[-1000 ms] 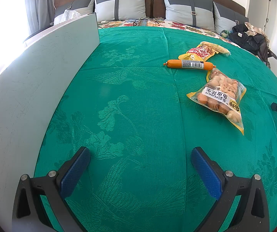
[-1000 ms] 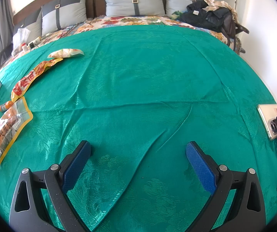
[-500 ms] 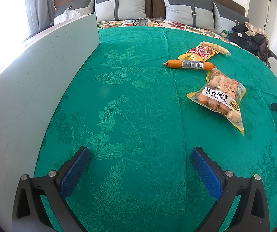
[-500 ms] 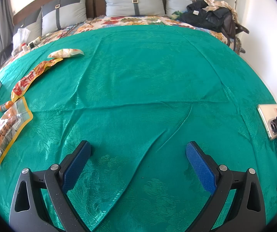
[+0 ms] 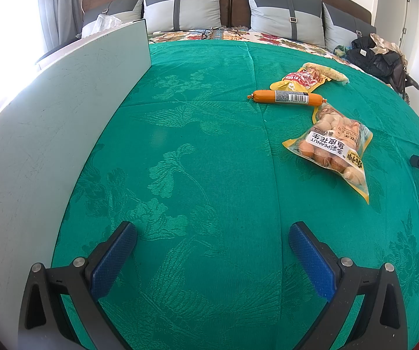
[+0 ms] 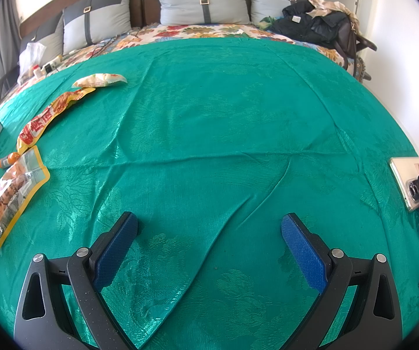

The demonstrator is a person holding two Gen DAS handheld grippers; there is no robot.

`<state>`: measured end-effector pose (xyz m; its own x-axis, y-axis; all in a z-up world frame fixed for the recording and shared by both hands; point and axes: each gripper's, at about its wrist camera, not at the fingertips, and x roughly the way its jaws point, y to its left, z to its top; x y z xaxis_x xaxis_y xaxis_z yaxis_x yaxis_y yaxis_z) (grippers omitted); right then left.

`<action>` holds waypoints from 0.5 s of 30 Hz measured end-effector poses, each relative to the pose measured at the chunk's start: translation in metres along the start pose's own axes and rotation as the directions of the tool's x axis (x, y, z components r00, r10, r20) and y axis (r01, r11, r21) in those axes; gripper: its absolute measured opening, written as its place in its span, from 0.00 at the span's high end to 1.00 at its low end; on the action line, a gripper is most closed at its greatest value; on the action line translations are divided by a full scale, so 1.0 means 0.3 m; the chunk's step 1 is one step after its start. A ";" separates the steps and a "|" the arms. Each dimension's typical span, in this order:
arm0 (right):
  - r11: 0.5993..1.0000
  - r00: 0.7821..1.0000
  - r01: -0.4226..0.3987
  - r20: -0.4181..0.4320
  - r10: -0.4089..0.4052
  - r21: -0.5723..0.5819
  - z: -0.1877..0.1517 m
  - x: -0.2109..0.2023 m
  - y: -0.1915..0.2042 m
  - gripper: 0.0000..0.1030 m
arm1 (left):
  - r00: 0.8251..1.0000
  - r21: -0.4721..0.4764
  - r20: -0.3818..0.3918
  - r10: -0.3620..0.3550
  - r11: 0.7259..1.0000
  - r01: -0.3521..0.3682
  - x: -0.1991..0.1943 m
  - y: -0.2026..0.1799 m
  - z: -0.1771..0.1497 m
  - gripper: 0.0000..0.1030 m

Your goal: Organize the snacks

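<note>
Bedspread (image 5: 209, 160) unchanged — both tongs still splayed.

The left gripper (image 5: 212, 233), black-framed with blue textured pads, hangs with its jaws spread wide and empty over a green floral-patterned bedspread (image 5: 186, 157). A tall pale grey flat panel (image 5: 48, 134) stands along the left. Ahead to the right lie a yellow-edged clear bag of peanuts (image 5: 330, 145), an orange sausage stick with a barcode label (image 5: 285, 97) touching its far end, a red-and-yellow snack pouch (image 5: 301, 80), and a pale oblong packet (image 5: 330, 73).
</note>
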<state>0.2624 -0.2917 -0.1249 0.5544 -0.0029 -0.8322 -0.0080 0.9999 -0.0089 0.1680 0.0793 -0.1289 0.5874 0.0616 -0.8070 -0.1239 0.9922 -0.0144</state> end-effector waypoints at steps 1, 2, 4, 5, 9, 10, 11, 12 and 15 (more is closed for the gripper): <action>1.000 1.000 0.000 0.000 0.000 0.000 0.002 0.000 0.001 0.02 | 1.000 0.000 0.000 0.000 1.000 0.000 0.000 0.000 0.000 0.00; 1.000 1.000 0.000 0.000 0.000 0.000 0.001 0.000 0.001 0.02 | 1.000 0.000 0.000 0.000 1.000 0.000 0.000 0.000 0.000 0.00; 1.000 1.000 0.000 0.000 0.000 0.000 0.001 0.000 0.001 0.02 | 1.000 0.000 0.000 -0.001 1.000 0.001 0.000 0.000 0.000 0.00; 1.000 1.000 0.000 0.000 0.000 0.000 0.003 0.001 0.002 0.02 | 1.000 0.000 0.000 -0.001 1.000 0.001 0.000 0.000 0.000 0.00; 1.000 1.000 0.000 0.000 0.000 0.000 0.002 0.000 0.001 0.02 | 1.000 0.000 0.000 0.000 1.000 0.000 0.000 0.000 0.000 0.00; 1.000 1.000 0.000 0.000 0.000 0.000 0.003 0.000 0.002 0.02 | 1.000 0.000 0.000 -0.001 1.000 0.001 0.000 0.000 0.000 0.00; 1.000 1.000 0.000 0.000 0.000 0.000 0.002 0.000 0.001 0.02 | 1.000 0.000 0.000 0.000 1.000 0.000 0.000 0.000 0.000 0.00; 1.000 1.000 0.000 0.000 0.000 0.000 0.003 0.000 0.002 0.02 | 1.000 0.000 0.000 0.000 1.000 0.000 0.000 0.000 0.000 0.00; 1.000 1.000 0.000 0.000 0.000 0.000 0.003 0.000 0.002 0.02 | 1.000 0.002 0.000 -0.003 1.000 0.003 -0.001 -0.001 -0.002 0.00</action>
<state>0.2632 -0.2911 -0.1245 0.5543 -0.0031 -0.8323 -0.0078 0.9999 -0.0090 0.1675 0.0791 -0.1290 0.5875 0.0590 -0.8071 -0.1206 0.9926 -0.0152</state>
